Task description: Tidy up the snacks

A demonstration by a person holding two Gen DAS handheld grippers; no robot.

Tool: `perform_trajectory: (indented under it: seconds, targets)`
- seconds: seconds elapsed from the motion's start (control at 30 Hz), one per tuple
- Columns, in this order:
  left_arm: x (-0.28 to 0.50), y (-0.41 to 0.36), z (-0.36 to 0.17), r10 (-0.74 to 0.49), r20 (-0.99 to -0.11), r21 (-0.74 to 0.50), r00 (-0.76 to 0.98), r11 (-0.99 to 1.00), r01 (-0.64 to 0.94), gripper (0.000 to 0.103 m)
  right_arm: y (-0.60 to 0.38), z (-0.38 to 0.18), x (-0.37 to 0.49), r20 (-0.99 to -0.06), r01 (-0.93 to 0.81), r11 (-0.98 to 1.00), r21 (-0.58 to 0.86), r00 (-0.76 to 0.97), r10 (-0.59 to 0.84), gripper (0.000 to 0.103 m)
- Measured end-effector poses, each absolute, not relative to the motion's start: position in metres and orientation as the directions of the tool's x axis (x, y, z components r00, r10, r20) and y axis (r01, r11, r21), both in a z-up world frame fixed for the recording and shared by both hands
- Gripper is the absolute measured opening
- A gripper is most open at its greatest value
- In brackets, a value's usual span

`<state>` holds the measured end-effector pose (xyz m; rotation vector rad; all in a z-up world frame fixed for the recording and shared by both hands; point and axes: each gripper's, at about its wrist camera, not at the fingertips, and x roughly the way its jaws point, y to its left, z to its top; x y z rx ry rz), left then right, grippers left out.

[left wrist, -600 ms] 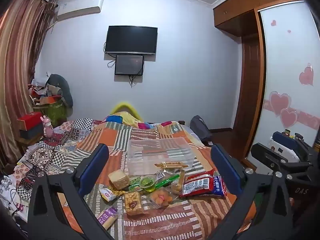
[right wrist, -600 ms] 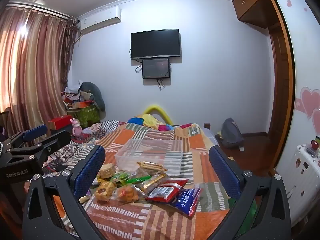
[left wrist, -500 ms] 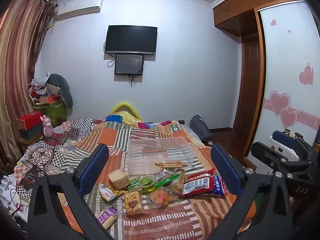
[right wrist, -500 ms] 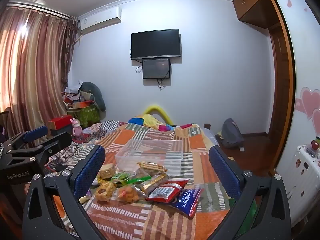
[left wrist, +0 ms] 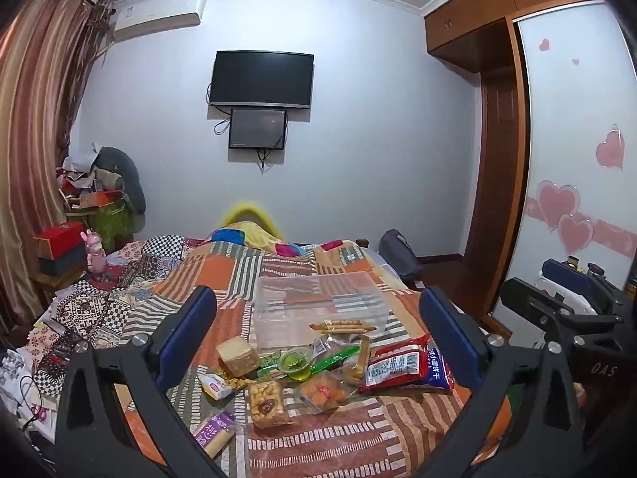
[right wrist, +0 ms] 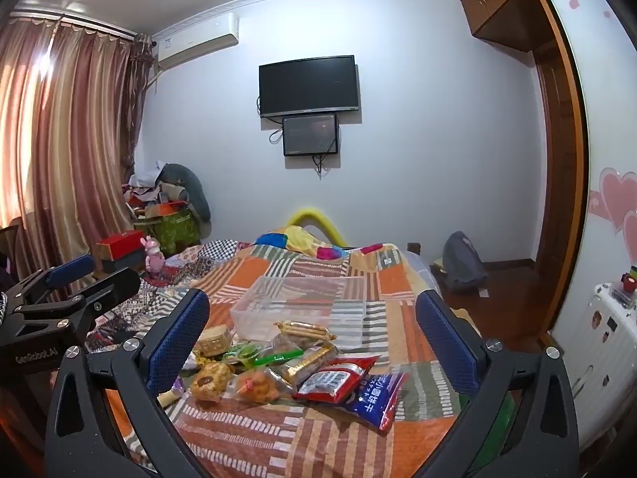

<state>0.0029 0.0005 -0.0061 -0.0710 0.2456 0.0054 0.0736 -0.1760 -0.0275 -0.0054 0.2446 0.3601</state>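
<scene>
A heap of wrapped snacks lies on the patchwork bedspread, with a red packet and a blue packet on its right side. Behind the heap stands a clear plastic box, and a biscuit stick pack leans on its front rim. My left gripper hovers open above the heap, nothing between its fingers. My right gripper is likewise open and holds nothing. Each gripper shows at the edge of the other's view.
The bed fills the middle; a cluttered side table with a red box and pink toy stands left. A grey backpack sits on the floor right, by a wardrobe and white suitcase.
</scene>
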Motion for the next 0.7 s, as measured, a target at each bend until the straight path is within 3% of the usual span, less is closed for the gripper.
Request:
perform_trajectory:
  seconds: [0.7]
  targets:
    - [0.0030, 0.0038, -0.0080, -0.001, -0.254, -0.075, 0.967, 0.997, -0.019, 0.103, -0.1767, -0.0271, 0.0739, -0.237, -0.353, 0.934, 0.048, 0.905, 0.354, 0.103]
